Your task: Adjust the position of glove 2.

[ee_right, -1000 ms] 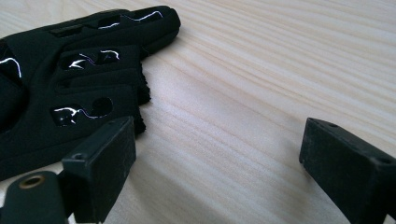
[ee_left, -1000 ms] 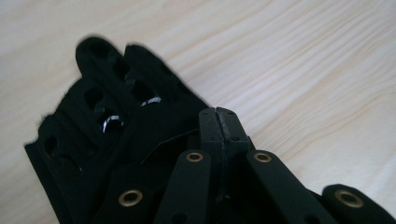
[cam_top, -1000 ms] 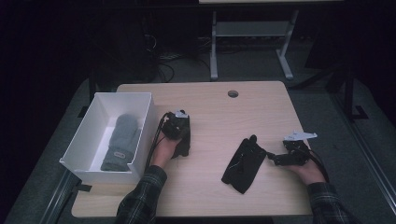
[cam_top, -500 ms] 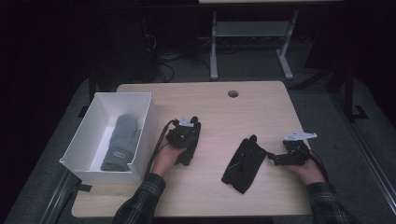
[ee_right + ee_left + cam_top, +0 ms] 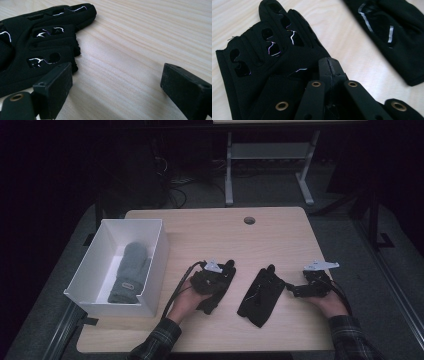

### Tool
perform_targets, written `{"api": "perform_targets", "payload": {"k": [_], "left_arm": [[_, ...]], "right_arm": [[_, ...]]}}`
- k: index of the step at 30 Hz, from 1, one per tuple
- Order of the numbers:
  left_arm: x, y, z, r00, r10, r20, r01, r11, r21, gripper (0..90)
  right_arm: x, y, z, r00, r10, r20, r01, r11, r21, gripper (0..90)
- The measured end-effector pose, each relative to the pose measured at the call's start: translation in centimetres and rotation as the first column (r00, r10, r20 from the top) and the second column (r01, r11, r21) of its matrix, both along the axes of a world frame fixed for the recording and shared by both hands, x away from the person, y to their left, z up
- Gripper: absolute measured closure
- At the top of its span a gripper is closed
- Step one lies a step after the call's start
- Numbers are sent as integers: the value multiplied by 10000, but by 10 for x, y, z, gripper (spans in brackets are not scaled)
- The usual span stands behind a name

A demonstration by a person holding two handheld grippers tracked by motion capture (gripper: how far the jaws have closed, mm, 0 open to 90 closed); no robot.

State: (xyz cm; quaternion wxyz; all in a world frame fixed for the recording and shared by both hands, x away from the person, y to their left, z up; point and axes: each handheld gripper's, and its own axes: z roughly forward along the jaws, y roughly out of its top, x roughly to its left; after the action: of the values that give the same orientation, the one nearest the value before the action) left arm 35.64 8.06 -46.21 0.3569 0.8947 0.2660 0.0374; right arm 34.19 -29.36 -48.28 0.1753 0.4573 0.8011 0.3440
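A grey mitten (image 5: 129, 272) already lies in the white box (image 5: 155, 265) at left, while the left gripper (image 5: 329, 65), jaws closed, pinches one black glove (image 5: 269, 62) on the surface, and the right gripper (image 5: 117, 87), jaws wide apart and empty, rests beside the other black glove (image 5: 261, 295).

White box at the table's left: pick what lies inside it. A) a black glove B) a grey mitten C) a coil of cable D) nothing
B: in the high view a grey mitten lies flat on the floor of the white box, while both black gloves are out on the table, one under the left claw and one beside the right claw.
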Motion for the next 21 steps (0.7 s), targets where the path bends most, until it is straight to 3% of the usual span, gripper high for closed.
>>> {"api": "perform_targets", "payload": {"k": [2,3,8,9,11,14,18,21], "left_arm": [[-3,-2,1,10000,-96,-24,96,9999,-66,883],[-3,-1,3,10000,-50,71,51,9999,-104,827],[-1,15,17,9971,592,480,-562,9965,-613,696],[-1,19,20,9947,860,571,-817,9939,-745,671],[3,35,25,9873,1393,767,-1338,9883,-729,636],[7,48,22,9776,1990,681,-1944,9785,-690,599],[8,57,16,9708,2344,509,-2310,9708,-645,541],[8,61,14,9685,2446,460,-2418,9685,-591,539]], "right_arm": [[0,0,0,10000,13,-2,-13,10000,0,101],[0,0,0,10000,37,-20,-37,10000,11,98],[-1,1,3,9998,110,-143,-110,9999,-41,171],[-5,1,10,9998,96,-175,-94,9999,111,335],[-10,2,17,9995,329,16,-330,9988,366,475],[-18,10,28,9956,915,213,-927,9934,668,697],[-28,26,29,9823,1870,59,-1870,9804,617,871],[-31,31,28,9773,2113,-136,-2102,9760,571,895]]}}
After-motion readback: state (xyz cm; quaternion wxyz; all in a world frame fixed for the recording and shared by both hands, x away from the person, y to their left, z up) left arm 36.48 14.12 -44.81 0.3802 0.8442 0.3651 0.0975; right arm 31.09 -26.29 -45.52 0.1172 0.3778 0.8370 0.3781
